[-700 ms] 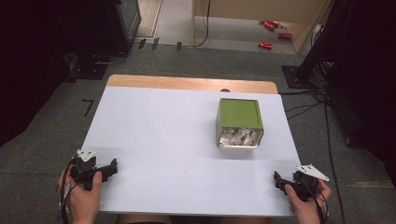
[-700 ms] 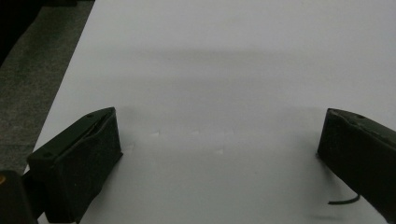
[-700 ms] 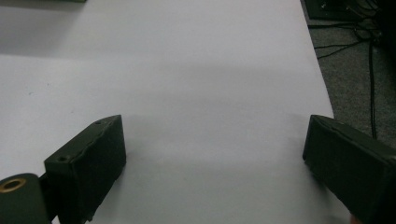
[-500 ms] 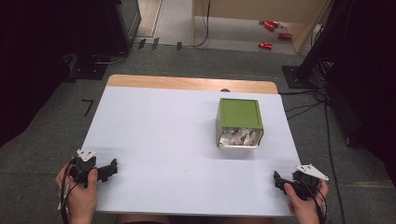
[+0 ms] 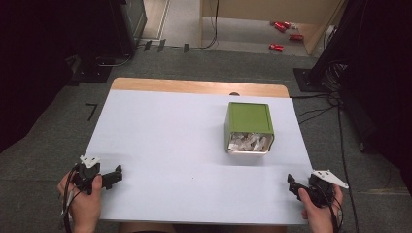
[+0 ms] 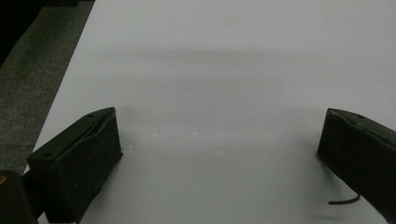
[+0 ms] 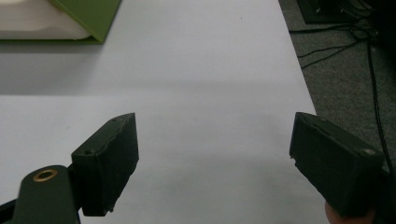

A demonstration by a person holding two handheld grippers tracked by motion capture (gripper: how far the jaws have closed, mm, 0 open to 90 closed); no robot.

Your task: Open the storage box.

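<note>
I see both tools, left and right, released at the table's near corners; the green box holds, perhaps, wrappers.

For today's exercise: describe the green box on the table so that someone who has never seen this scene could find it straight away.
Start at the white table with the wooden strip along its far edge. On its right half, toward the far side, lies the green box, tipped on its side. Its open mouth faces the person and shows pale, crumpled contents; it is the one coloured thing on the white top.
</note>
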